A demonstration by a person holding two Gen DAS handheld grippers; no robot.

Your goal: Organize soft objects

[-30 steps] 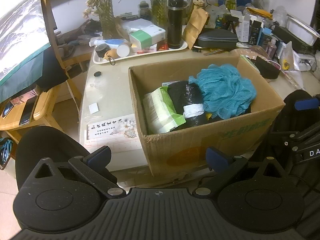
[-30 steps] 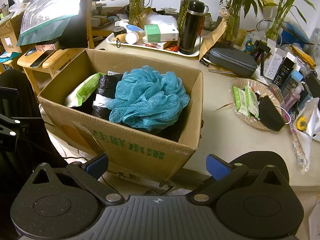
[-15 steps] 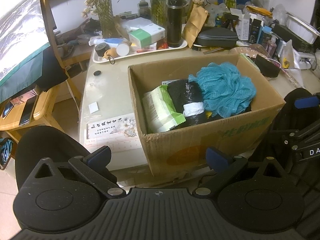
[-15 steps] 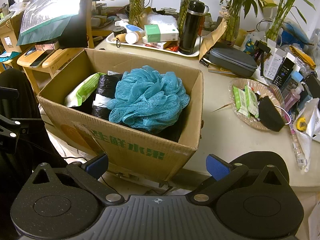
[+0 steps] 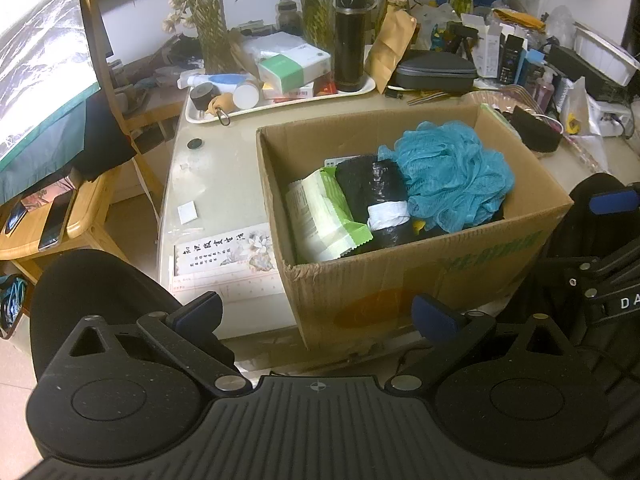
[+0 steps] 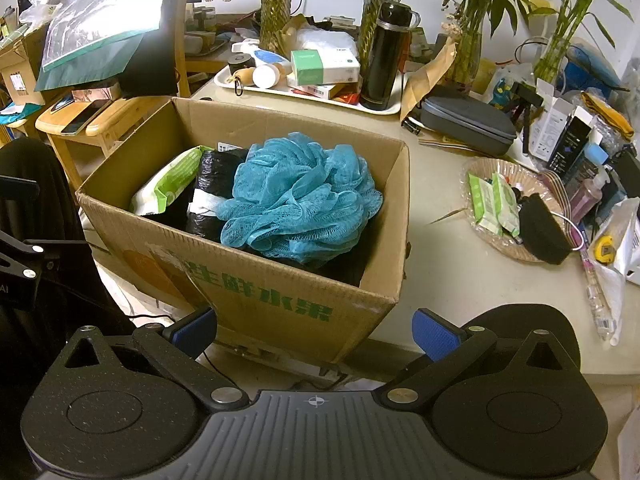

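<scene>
Hovering short of the worktop's (image 5: pixel 216 184) near edge, the left claw (image 5: pixel 318 314) has its blue-tipped fingers (image 5: pixel 200 312) spread wide with nothing between them. The right claw (image 6: pixel 316 330) stands the same way, wide apart and empty, just before the cardboard box's (image 6: pixel 256 276) near corner.

The cardboard box sits at the front edge of the worktop, its near bottom edge at or slightly past that edge. Inside, the teal bath pouf (image 5: pixel 454 174) fills the right end and rises above the rim. Against it to the left lies a black plastic roll (image 5: pixel 374 194) with a white band, and left of that a green-and-white wipes pack (image 5: pixel 324 216) leans on the left wall.

The barest stretch of worktop lies left of the box, holding only a printed sheet (image 5: pixel 222 260), a small white square (image 5: pixel 187 212) and a black cap (image 5: pixel 195 144). Behind the box a white tray (image 5: pixel 280 100) with a black flask (image 5: pixel 350 56) closes off the back edge. To the right of the box, a woven dish (image 6: pixel 516 204) of packets and a grey case (image 6: pixel 468 124) leave a strip of bare surface beside the box wall.
</scene>
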